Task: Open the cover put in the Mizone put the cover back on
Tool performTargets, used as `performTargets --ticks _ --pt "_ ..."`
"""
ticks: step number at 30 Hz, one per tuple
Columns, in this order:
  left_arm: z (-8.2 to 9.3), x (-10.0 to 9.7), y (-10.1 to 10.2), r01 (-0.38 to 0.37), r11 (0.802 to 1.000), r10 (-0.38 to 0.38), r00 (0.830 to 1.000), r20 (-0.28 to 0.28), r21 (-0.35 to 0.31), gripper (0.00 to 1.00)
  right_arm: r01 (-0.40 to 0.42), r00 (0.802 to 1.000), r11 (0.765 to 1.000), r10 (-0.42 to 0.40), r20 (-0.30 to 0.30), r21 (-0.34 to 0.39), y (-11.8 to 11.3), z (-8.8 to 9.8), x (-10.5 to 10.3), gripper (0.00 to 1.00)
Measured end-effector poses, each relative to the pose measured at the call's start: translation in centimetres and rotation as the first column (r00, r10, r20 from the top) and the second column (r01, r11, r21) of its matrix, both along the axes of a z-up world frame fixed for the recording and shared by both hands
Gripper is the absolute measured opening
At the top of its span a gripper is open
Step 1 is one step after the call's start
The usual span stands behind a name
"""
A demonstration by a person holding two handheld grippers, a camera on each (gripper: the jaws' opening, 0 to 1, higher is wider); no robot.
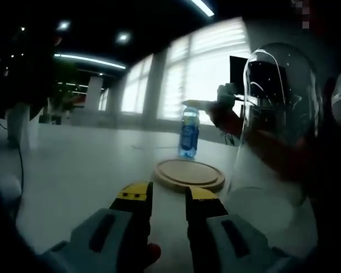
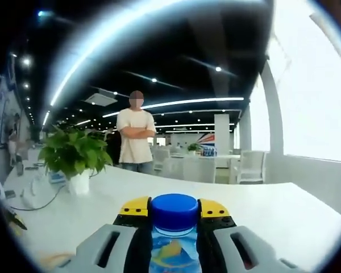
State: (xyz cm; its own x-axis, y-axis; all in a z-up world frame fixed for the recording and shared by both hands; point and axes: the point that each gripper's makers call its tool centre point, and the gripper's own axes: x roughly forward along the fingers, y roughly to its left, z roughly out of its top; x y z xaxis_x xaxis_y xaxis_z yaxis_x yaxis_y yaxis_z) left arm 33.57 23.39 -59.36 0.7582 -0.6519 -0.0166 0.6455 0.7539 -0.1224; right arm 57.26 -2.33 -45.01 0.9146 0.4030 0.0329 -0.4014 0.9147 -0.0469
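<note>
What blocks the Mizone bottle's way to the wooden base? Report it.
Nothing visible does. The right gripper grips the Mizone bottle just beyond the wooden base, whose top is bare. The glass cover is off to one side of the base.

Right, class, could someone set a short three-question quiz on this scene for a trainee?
1. True or false: the left hand-held gripper holds the bottle.
2. What colour is the bottle's cap? A red, B blue, C white.
3. Fill in: the glass cover stands ____ the wooden board, not on it.

Key: 1 false, its jaws are open and empty; the right hand-held gripper grips the bottle. 2 B. 3 beside.
</note>
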Motion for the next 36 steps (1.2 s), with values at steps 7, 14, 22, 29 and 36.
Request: performTargets --ticks 7,14,22,29,36 --pt "0.0 -0.1 -0.1 0.003 1.000 -0.003 1.000 -0.001 0.002 0.18 -0.061 0.998 0.998 0.061 0.026 -0.003 1.5 1.3 -1.3 0.23" --pt "0.0 0.0 -0.1 0.002 1.000 -0.002 1.000 -0.002 0.001 0.18 -0.115 0.993 0.993 0.116 0.037 -0.019 3.1 1.8 -2.3 0.23" --pt "0.0 0.0 0.0 0.001 1.000 -0.001 1.000 -0.003 -0.001 0.18 -0.192 0.980 0.981 0.193 0.041 -0.028 4.1 2.5 -4.2 0.23" --pt "0.0 0.1 0.0 -0.001 1.000 0.001 1.000 -0.004 -0.001 0.18 -0.254 0.966 0.967 0.254 0.052 -0.014 5.5 3.7 -5.4 0.23" --pt "0.0 0.1 0.0 0.003 1.000 -0.003 1.000 -0.001 0.003 0.18 -0.352 0.934 0.936 0.352 0.056 -0.009 7.8 4.5 -7.4 0.22"
